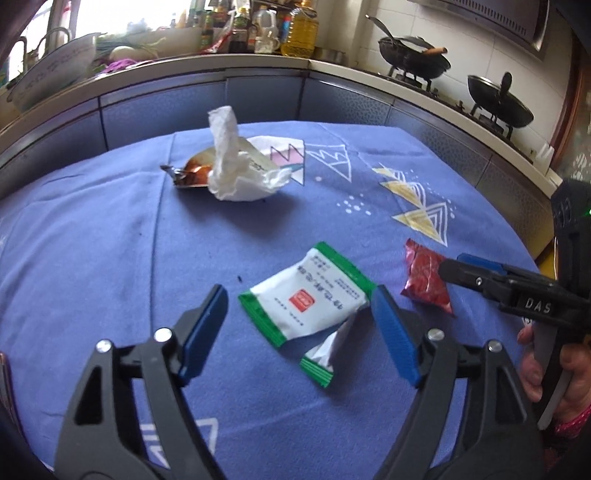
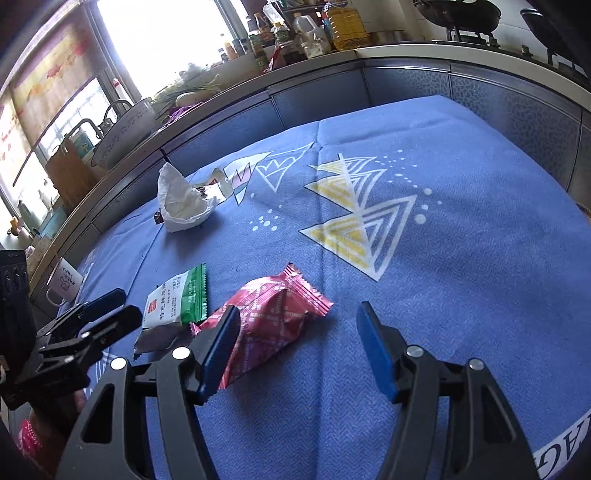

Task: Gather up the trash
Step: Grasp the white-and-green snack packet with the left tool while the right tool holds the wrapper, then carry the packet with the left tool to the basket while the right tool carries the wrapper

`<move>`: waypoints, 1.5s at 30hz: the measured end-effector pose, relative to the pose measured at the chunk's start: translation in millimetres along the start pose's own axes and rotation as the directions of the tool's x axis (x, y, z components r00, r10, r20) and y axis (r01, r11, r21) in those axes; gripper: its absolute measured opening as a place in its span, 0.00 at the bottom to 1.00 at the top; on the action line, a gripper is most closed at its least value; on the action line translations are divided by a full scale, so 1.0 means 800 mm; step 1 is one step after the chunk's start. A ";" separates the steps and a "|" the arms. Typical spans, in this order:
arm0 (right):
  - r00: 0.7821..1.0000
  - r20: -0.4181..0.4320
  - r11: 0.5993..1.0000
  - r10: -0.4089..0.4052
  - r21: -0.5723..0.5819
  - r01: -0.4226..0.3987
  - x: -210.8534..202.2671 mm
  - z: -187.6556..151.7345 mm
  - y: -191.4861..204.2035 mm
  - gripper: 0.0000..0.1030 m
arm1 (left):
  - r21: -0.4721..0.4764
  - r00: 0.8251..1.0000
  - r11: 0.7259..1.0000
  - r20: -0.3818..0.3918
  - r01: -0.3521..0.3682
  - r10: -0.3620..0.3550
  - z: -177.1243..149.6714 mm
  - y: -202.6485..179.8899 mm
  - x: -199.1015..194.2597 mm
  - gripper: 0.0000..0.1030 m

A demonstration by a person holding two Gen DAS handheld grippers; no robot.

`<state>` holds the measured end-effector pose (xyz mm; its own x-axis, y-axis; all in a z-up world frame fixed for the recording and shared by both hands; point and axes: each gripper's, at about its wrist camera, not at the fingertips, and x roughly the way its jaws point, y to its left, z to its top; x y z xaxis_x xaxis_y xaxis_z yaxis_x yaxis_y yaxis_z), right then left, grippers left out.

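A white and green snack wrapper (image 1: 314,295) lies on the blue tablecloth (image 1: 110,240), between the open fingers of my left gripper (image 1: 299,295). It also shows in the right wrist view (image 2: 177,299). A red wrapper (image 2: 273,317) lies between the open fingers of my right gripper (image 2: 295,321), close to the left finger; it also shows in the left wrist view (image 1: 424,277). A crumpled white tissue (image 1: 236,162) lies farther back on a brown foil wrapper (image 1: 192,171). The right gripper (image 1: 461,269) shows from the side in the left wrist view, the left gripper (image 2: 110,306) in the right wrist view.
A kitchen counter (image 1: 258,62) with blue cabinet fronts runs behind the table. On it stand bottles (image 1: 299,29), a large bowl (image 1: 51,74) and two woks (image 1: 498,99) on a stove. A white mug (image 2: 66,284) stands at the table's left edge.
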<state>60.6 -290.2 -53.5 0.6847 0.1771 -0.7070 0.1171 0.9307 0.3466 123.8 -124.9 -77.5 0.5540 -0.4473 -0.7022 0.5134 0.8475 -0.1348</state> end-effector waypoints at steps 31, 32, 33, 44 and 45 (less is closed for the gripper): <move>0.996 -0.073 0.995 0.049 -0.079 -0.055 0.025 -0.006 0.034 0.16 | -0.108 0.996 0.991 -0.028 0.076 -0.079 -0.018 0.011 -0.008 0.06; 0.996 -0.066 0.996 0.056 -0.068 -0.061 0.022 -0.007 0.031 0.15 | -0.106 0.996 0.991 -0.030 0.078 -0.082 -0.017 0.008 -0.009 0.06; 0.997 -0.053 0.996 0.062 -0.055 -0.065 0.017 -0.007 0.026 0.14 | -0.104 0.996 0.991 -0.031 0.084 -0.087 -0.015 0.005 -0.009 0.06; 0.996 0.074 0.990 0.041 0.132 -0.051 -0.061 -0.003 -0.091 0.14 | 0.030 0.972 0.975 -0.095 0.221 -0.217 0.044 -0.113 0.030 0.06; 0.995 0.090 0.987 0.030 0.154 -0.044 -0.071 -0.003 -0.108 0.14 | 0.049 0.966 0.970 -0.109 0.240 -0.234 0.052 -0.131 0.038 0.06</move>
<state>9.9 -380.1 -44.7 0.7500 0.1758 -0.6376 0.1963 0.8614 0.4685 114.1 -239.2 -55.3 0.3434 -0.5990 -0.7234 0.6626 0.7004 -0.2654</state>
